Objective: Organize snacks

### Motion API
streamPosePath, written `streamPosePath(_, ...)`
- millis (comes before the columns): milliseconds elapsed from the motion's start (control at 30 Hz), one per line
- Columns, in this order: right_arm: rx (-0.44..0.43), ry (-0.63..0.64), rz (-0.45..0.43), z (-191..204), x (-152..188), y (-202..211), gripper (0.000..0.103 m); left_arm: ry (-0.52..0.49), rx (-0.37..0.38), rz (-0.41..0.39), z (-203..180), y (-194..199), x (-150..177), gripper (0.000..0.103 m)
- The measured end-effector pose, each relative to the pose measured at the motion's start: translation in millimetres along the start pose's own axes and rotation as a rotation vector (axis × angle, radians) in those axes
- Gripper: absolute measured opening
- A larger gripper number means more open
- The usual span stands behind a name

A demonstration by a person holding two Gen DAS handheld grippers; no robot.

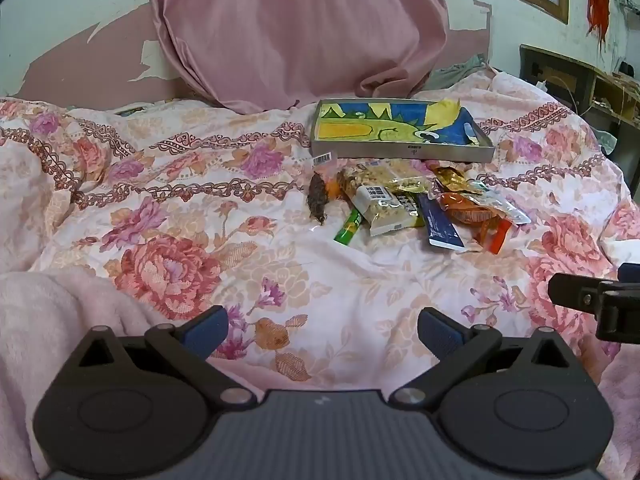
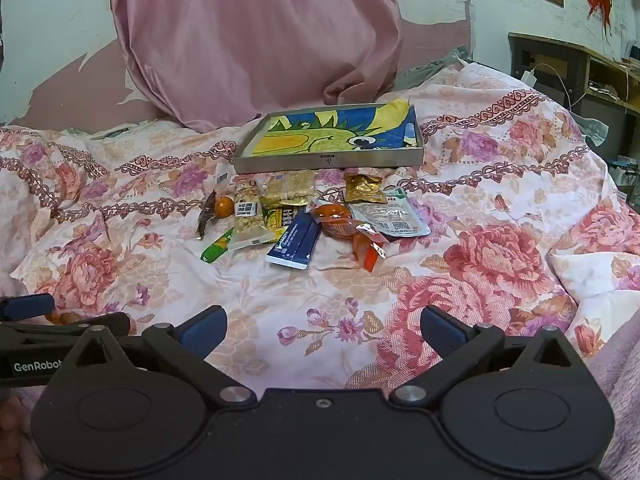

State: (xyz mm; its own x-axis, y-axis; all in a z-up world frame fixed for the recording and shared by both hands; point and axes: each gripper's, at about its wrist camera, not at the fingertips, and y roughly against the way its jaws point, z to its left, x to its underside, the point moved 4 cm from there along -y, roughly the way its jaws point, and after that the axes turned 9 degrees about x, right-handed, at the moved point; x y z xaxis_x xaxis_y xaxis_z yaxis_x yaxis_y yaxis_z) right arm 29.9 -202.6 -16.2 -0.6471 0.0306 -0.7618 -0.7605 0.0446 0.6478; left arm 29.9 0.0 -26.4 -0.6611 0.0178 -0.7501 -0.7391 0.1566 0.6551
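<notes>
A pile of snack packets lies on a floral bedspread (image 1: 280, 280) in front of a shallow grey tray (image 1: 400, 154) lined with a cartoon drawing; the tray also shows in the right wrist view (image 2: 328, 162). The pile includes a blue packet (image 2: 294, 240), an orange-red packet (image 2: 352, 232), a green stick (image 2: 218, 248), a white nut bar (image 2: 250, 220), a gold packet (image 2: 364, 189) and a small orange fruit (image 2: 224, 205). My left gripper (image 1: 322, 330) is open and empty, well short of the pile. My right gripper (image 2: 324, 330) is open and empty too.
A pink curtain (image 1: 296, 32) hangs behind the bed. A dark shelf unit (image 2: 576, 68) stands at the right. A fluffy pink blanket (image 1: 36, 320) lies at the near left. The right gripper's arm (image 1: 600, 300) shows at the right edge of the left wrist view.
</notes>
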Motion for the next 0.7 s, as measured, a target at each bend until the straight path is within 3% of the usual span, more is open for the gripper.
streamPosePath(700,0.0,-0.001,-0.001,0.6,-0.2,-0.5,0.103,-0.006,-0.006,0.005,0.2,-0.1,0.1,0.103)
